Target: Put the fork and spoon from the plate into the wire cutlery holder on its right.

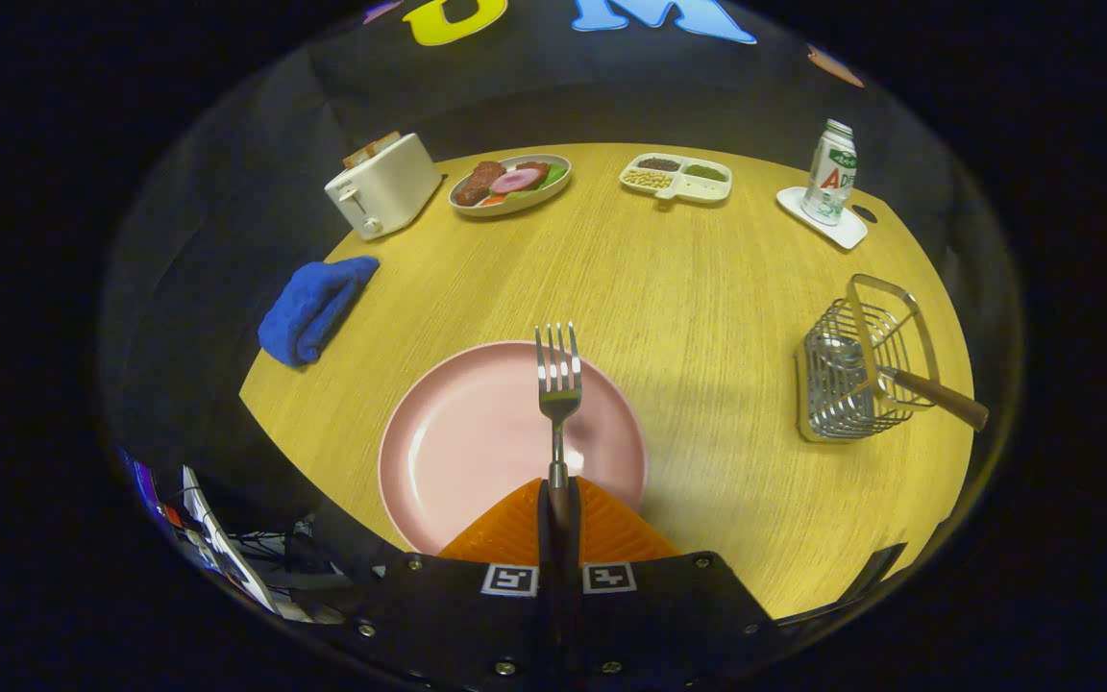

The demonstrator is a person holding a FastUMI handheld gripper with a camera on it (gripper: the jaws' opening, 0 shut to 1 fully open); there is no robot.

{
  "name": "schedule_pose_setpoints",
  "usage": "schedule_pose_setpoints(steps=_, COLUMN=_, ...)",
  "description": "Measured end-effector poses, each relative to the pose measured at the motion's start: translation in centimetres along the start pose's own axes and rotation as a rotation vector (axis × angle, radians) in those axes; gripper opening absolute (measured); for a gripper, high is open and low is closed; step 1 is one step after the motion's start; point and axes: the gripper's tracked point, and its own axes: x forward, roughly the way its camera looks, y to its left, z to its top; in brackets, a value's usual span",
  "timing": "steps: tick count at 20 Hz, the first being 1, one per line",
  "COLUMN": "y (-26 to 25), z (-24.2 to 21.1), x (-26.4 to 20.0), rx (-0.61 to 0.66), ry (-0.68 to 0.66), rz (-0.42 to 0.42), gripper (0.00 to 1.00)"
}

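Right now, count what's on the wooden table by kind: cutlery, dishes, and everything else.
Cutlery: 2, the steel fork clamped in the gripper, a wooden-handled utensil in the wire cutlery holder
Dishes: 3, pink plate, oval food plate, divided tray
Other: 5, including the holder
Total: 10

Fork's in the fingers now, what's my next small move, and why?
Probably carry it toward the wire cutlery holder. The gripper is shut on the fork by its handle, tines pointing ahead over the pink plate. The holder stands well off to the plate's side, with one wooden-handled utensil already leaning in it.
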Motion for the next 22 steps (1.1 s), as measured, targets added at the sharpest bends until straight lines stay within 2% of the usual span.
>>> schedule_pose_setpoints(steps=13, y=-12.7, z=3.0, x=-6.2, rx=0.184, ry=-0.126, rz=-0.157, gripper=0.03)
schedule_pose_setpoints(steps=22, y=-15.2, z=1.5, x=-6.9, rx=0.235, ry=-0.089, rz=-0.185, gripper=0.03)
